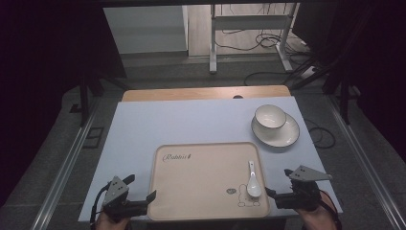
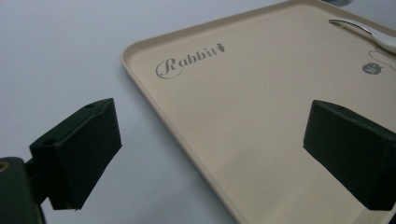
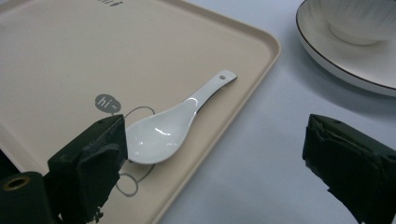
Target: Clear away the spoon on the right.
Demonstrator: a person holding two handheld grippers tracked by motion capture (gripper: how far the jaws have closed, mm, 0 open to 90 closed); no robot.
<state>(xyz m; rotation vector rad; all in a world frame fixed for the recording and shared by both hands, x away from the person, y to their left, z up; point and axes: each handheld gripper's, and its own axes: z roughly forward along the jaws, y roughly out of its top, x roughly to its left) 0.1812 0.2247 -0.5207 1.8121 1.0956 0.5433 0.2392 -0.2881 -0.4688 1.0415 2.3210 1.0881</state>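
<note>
Right gripper [image 1: 279, 183]: nearest the camera, at the tray's near right corner; jaws wide apart and holding nothing, astride the tray's right rim, one jaw over the tray beside the spoon's bowl, the other over bare tabletop. This placement looks like a line-up for either the spoon or the rim; which cannot be told.
Left gripper [image 1: 140, 188]: at the tray's near left corner, jaws likewise apart and empty, bracketing the left rim, probably so that both sides of the tray could be taken together.
Spoon [image 3: 173, 122]: white ceramic, lying flat inside the tray near its right rim, bowl toward the person, handle pointing away.
Tray [image 1: 201, 148]: beige, with printed lettering and a rabbit drawing, flat on the tabletop [image 1: 143, 124] at its near edge.
Bowl [image 1: 269, 116]: beyond the tray's far right corner, standing on a saucer [image 1: 289, 136], well apart from both grippers.
</note>
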